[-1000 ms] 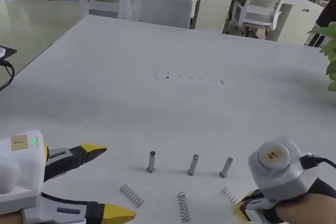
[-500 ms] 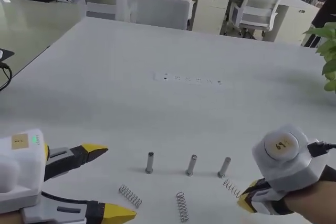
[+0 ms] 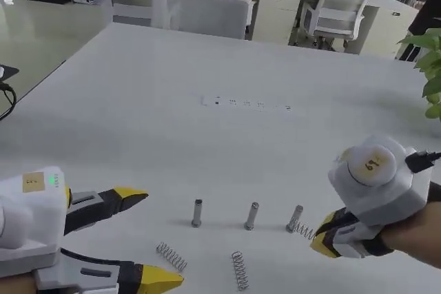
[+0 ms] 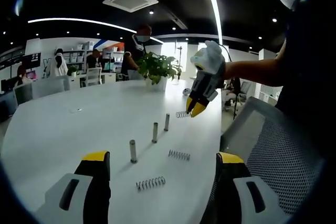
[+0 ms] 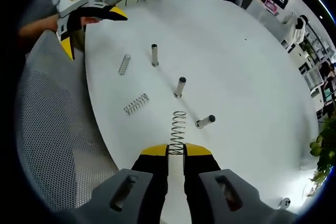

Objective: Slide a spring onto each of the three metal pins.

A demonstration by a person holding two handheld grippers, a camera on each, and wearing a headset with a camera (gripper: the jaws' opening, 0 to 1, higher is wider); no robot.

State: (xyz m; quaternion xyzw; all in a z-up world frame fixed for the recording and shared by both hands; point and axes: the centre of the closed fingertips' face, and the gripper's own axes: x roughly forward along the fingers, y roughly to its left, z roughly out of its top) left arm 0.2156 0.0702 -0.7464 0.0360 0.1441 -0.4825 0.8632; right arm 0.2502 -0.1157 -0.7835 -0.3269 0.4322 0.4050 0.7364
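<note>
You lifted the spring [image 3: 305,231] off the table [image 3: 207,67], your right gripper [image 3: 318,239] clamped on its end, to just 4 o'clock of the rightmost pin [image 3: 295,218], ready to thread; your left gripper [image 3: 162,237] gaped idle.

Three pins stand in a row on the table [image 3: 138,101]: the left pin [image 3: 197,213], the middle pin [image 3: 252,215] and the right pin [image 3: 295,218]. Before them lie two springs: one spring [image 3: 171,256] before and left of the left pin, the other spring [image 3: 239,270] before the gap between left pin and middle pin. A third spring [image 3: 305,231] sits between the jaws of the right gripper [image 3: 318,238], just right of the right pin. The left gripper [image 3: 160,237] is left of the row, apart from it. Behind the pins lies a socket strip [image 3: 248,104].
</note>
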